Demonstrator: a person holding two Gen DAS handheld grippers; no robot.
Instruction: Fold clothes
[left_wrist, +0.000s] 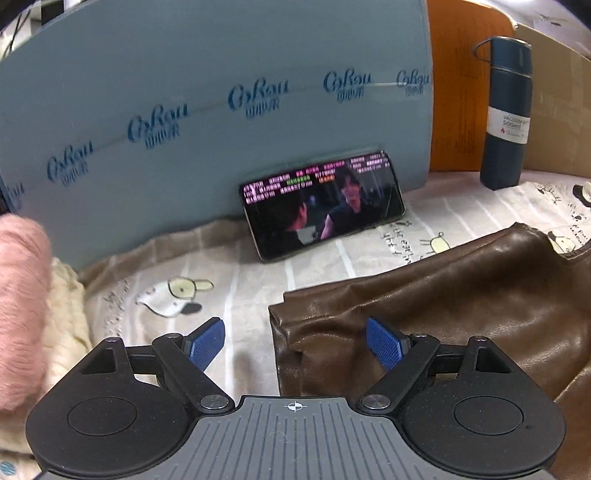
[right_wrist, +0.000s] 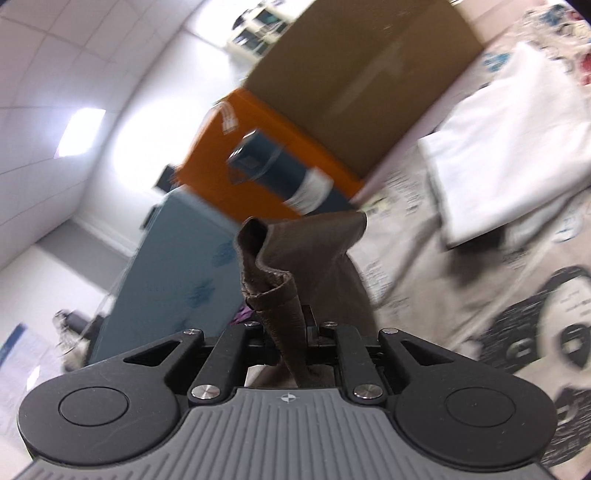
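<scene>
left gripper (left_wrist: 295, 345): spread wide, empty, over brown jacket (left_wrist: 461, 306) edge | right gripper (right_wrist: 291, 332): pinching a jacket fold | jacket lies on printed sheet (left_wrist: 240, 280)

Brown garment (right_wrist: 284, 266) is pinched in the right gripper (right_wrist: 295, 332), raised before the flask (right_wrist: 291, 177); white cloth (right_wrist: 517, 155) lies right of it.

an office-like room: tiled ceiling (right_wrist: 55, 55) with panel light (right_wrist: 79, 131), cardboard boxes (right_wrist: 354, 85) (a printed sheet (left_wrist: 461, 218) covers the table)
</scene>
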